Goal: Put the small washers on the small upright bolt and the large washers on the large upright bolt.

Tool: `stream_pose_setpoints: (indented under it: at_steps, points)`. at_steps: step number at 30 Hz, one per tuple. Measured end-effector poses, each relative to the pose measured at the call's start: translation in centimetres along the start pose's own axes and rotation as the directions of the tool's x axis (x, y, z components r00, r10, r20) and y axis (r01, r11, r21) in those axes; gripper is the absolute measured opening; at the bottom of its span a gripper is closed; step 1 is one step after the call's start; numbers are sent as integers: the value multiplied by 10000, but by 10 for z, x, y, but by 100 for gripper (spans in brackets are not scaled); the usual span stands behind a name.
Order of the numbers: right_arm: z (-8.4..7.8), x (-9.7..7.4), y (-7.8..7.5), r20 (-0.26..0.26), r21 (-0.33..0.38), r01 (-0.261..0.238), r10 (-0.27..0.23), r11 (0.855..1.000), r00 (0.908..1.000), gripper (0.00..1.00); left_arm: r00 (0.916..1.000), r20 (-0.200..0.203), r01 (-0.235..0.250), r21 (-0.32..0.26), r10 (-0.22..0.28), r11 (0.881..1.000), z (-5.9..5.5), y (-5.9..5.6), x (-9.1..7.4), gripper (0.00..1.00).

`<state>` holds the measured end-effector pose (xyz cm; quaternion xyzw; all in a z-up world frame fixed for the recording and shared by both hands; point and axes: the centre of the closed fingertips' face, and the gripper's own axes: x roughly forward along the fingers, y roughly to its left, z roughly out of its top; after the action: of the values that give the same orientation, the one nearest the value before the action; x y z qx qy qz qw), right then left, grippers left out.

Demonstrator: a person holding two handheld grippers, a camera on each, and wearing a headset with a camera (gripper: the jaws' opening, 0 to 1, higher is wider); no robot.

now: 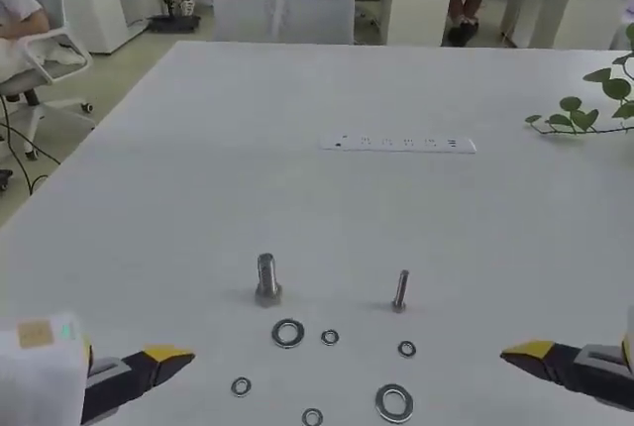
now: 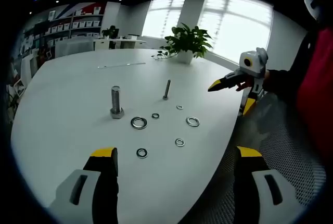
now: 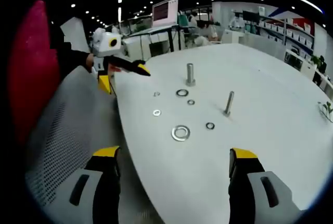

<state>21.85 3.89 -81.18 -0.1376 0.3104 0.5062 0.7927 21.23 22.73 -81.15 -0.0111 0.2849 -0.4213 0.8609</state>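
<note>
1. Your left gripper (image 2: 176,153) hovers at the near left edge of the white table (image 1: 297,198). Its jaws are spread wide and hold nothing.
2. Your right gripper (image 3: 175,153) hovers at the near right edge, its jaws equally wide apart and empty.
3. The large bolt (image 1: 267,280) stands upright on its head, left of centre. The small bolt (image 1: 400,290) stands upright to its right, well apart from it.
4. No washer is on either bolt yet; all lie flat on the table, nearer to you than the bolts.
5. One large washer (image 1: 288,333) lies just near of the large bolt. The other large washer (image 1: 394,402) lies nearer you and further right.
6. There appear to be four small washers, though they are tiny here. One (image 1: 330,337) lies just right of the first large washer and one (image 1: 407,349) just near of the small bolt. Two more (image 1: 241,386) (image 1: 313,416) lie nearest you.
7. Expect the washers to be light, rigid, thin and slippery on the smooth tabletop. Pinching one across its outer rim, jaw tips low against the table, looks the surest hold.
</note>
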Motion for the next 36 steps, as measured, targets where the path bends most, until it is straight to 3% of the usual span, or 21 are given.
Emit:
stream_pose_setpoints:
  at_steps: [21, 36]
  points:
    - [0, -7, -2, -352, -332, 43, -55, 9994, 9994, 86, 9999, 122, 18, 81, -19, 10000, 3, -3, 2, 93]
    - [16, -7, -9, -946, -1393, -361, 229, 9896, 9953, 85, 9997, 228, -49, 236, 43, 9997, 8, -4, 2, 93]
